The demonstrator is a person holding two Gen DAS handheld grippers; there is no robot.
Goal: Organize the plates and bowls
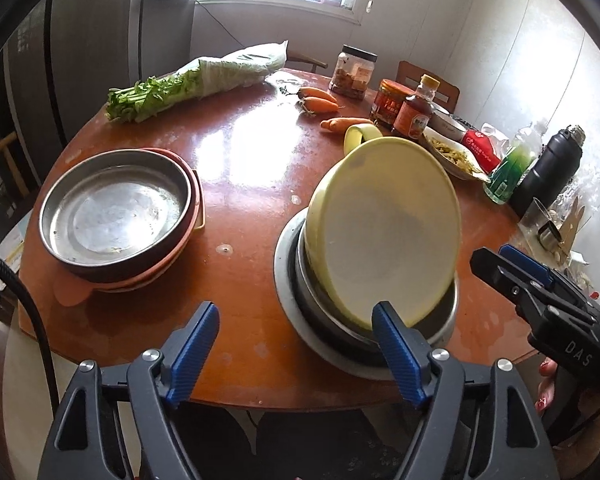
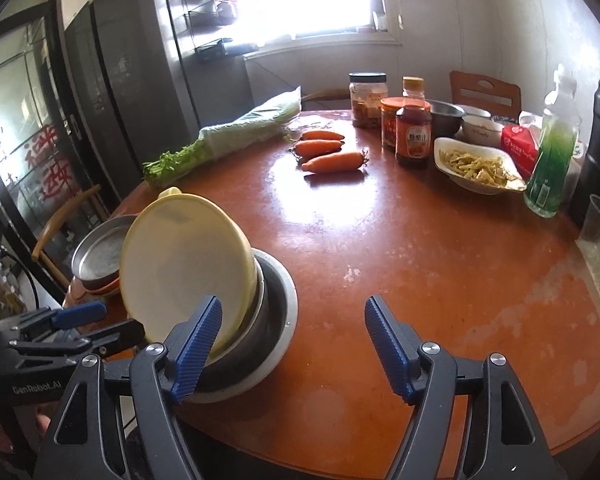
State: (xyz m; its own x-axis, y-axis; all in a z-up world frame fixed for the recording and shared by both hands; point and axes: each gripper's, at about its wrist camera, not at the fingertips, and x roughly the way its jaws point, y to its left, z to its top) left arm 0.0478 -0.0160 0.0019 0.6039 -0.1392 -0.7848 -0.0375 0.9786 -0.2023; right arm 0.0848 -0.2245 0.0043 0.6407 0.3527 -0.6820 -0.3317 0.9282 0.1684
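Observation:
A yellow bowl (image 1: 384,224) (image 2: 184,256) leans steeply on its edge inside a stack of steel bowls (image 1: 440,320) (image 2: 276,300) near the table's front edge, its pale round face towards me. My left gripper (image 1: 296,332) is open, and its right fingertip overlaps the bowl's lower rim. My right gripper (image 2: 292,324) is open too, with its left fingertip at the bowl's rim and bare table between its fingers. Each gripper shows in the other view: right gripper (image 1: 492,258), left gripper (image 2: 112,322). A steel plate (image 1: 112,212) (image 2: 100,252) tops a stack of red and pink plates at the left.
On the round brown table (image 1: 252,184) lie bagged celery (image 1: 188,80), three carrots (image 2: 324,148), jars and a sauce bottle (image 2: 414,132), a dish of food (image 2: 476,168), a green bottle (image 2: 552,160) and a black flask (image 1: 548,168). Wooden chairs stand behind and left.

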